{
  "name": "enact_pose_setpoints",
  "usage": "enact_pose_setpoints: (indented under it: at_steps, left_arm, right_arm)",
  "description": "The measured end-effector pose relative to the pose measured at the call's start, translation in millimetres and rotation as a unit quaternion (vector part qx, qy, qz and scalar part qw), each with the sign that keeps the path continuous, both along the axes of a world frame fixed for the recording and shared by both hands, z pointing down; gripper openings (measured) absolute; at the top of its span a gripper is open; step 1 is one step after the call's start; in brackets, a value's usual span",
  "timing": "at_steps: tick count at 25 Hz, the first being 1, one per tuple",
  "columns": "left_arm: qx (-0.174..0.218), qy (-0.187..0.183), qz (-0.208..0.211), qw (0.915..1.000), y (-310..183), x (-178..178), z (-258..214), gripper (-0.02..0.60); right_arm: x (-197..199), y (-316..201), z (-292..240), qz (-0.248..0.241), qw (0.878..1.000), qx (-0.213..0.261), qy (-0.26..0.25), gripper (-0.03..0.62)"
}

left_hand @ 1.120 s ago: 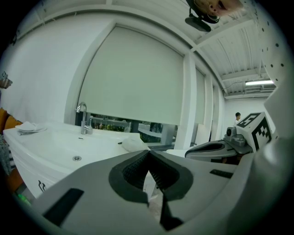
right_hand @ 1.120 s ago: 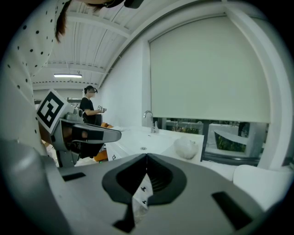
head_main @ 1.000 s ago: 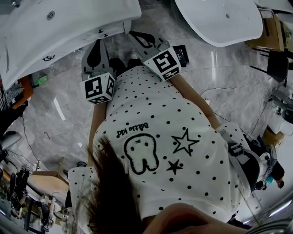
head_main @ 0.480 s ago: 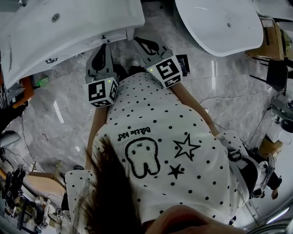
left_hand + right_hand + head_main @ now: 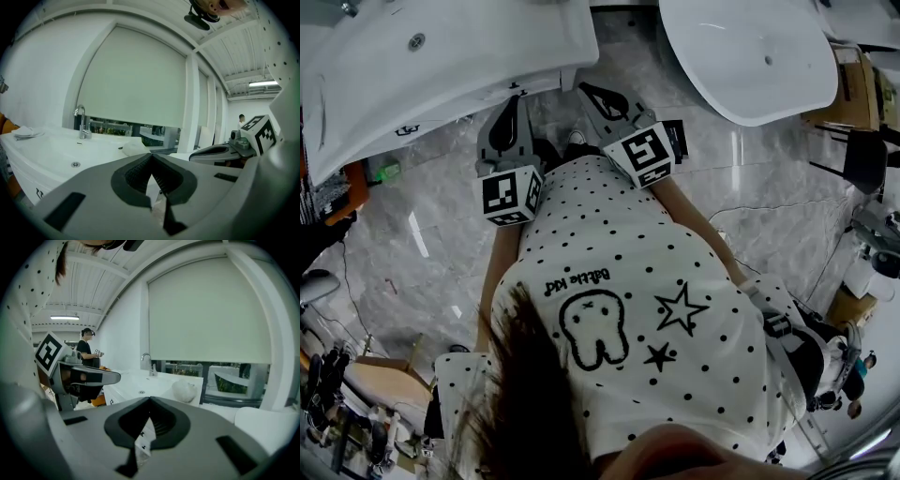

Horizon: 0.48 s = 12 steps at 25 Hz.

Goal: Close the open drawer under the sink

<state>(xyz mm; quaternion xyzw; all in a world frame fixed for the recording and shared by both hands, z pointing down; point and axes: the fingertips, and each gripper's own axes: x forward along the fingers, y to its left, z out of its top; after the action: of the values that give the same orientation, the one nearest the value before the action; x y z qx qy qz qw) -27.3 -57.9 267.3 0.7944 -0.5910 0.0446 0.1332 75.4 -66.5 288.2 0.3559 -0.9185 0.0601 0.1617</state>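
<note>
In the head view I see the left gripper (image 5: 513,101) and right gripper (image 5: 589,91) side by side, pointing at the white drawer front (image 5: 459,105) under the sink (image 5: 441,47). In the left gripper view its jaws are clenched together on nothing, with the sink basin beyond them. In the right gripper view the jaws are likewise clamped together and empty.

White sink (image 5: 441,56), grey marbled floor (image 5: 431,253), white shirt (image 5: 694,253) with black dots and stars.
</note>
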Motion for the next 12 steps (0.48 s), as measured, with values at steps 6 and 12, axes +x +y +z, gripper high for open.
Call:
enact_pose_setpoints:
  at_steps: [6,12]
  left_arm:
    - [0.0,0.002,-0.005,1.0,-7.6,-5.3,0.2,0.005]
    - [0.001,0.003,-0.004,1.0,-13.1,-6.1,-0.6,0.005]
  right_arm:
    - [-5.8,-6.2,1.3,-0.009,1.0,-0.001,0.002,0.014]
    - [-6.5,-10.8,4.0,-0.009,1.0,-0.006,0.006,0.014]
